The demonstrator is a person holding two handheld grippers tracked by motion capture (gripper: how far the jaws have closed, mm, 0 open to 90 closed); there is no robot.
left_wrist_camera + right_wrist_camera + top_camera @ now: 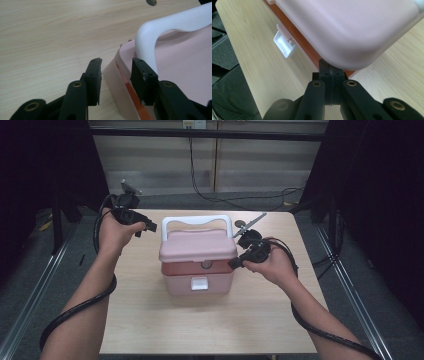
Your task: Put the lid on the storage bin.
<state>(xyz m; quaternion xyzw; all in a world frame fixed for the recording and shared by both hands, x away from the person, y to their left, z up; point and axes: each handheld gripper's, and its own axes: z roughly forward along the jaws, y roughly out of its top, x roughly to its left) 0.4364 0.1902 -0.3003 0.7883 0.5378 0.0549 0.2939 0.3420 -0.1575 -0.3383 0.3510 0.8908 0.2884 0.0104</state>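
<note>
High view: pale pink plastic storage box with a white carry handle (196, 221) and white front latch (199, 283), at centre of the light wood table (150, 330). Left tongs (148, 227), at ten o'clock of the box: jaws apart, straddling the lid's (180, 65) left edge beside the handle foot, no pad pressing. Right tongs (234, 263), at three o'clock: jaws together, tips tucked under the lid's right corner. Handling advice: lever the right corner upward gently; close the left tongs squarely on the lid rim before lifting, keeping clear of the handle.
</note>
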